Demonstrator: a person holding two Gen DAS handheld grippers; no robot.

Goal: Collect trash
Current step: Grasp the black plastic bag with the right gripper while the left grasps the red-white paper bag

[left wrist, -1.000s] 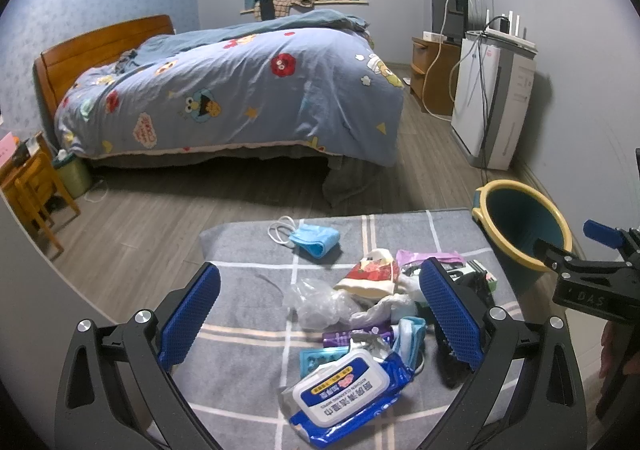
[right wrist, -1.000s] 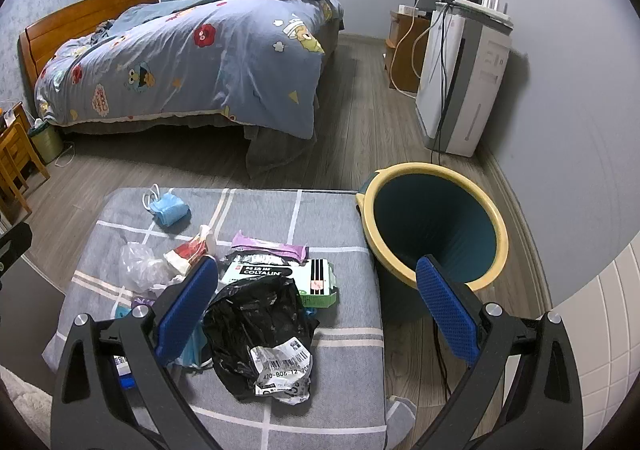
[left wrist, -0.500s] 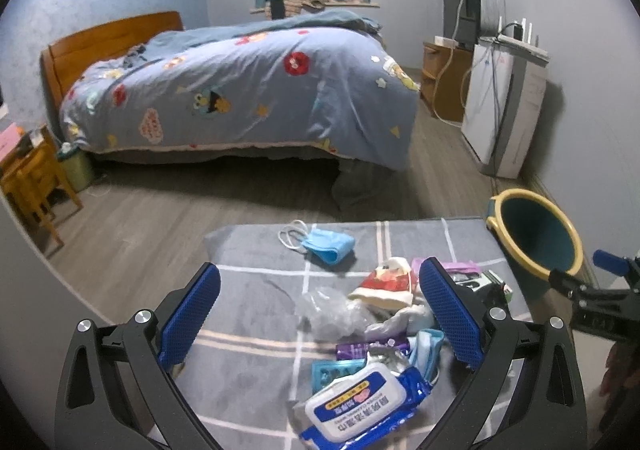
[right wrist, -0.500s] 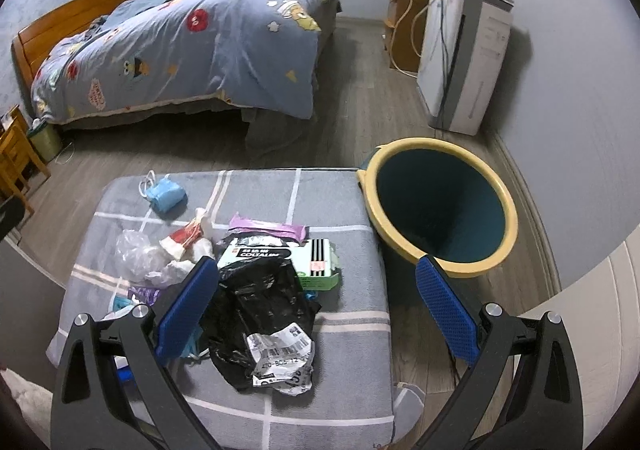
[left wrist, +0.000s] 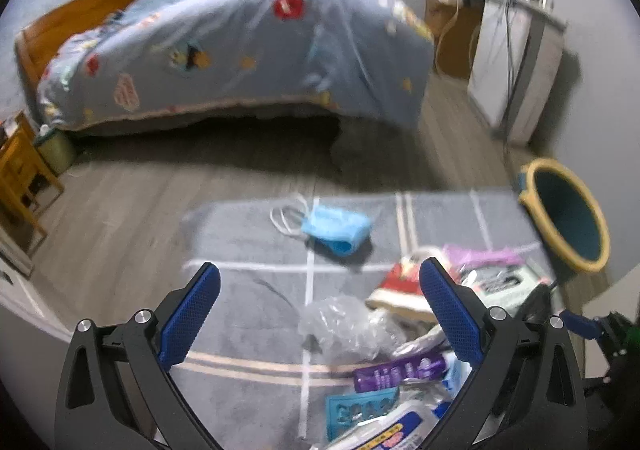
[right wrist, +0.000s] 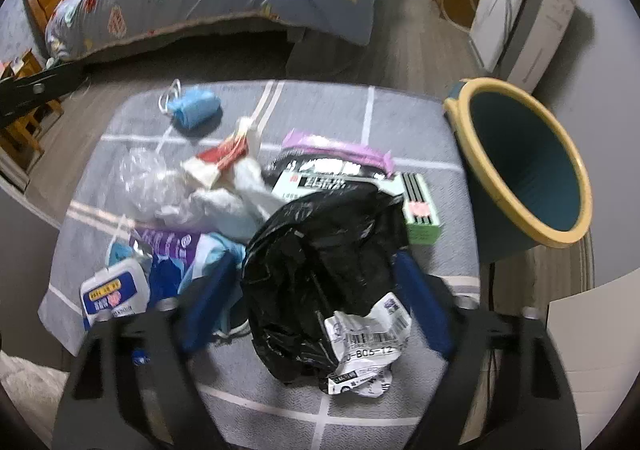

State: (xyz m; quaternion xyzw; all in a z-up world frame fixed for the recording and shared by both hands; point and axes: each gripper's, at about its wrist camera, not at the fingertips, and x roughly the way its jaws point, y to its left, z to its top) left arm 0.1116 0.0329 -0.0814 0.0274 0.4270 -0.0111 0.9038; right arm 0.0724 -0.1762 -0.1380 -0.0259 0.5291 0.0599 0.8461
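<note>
Closing our right gripper around the black bag on the grey mat, we next lift it into the bin just beside; left gripper stays wide, empty.

Trash heap crowds right half of mat: black bag in middle, box, wrappers packed tight. Left half of mat mostly bare; only mask lies apart at far edge. Bin mouth open, unobstructed, just beside mat's right edge. Floor toward bed clear.
</note>
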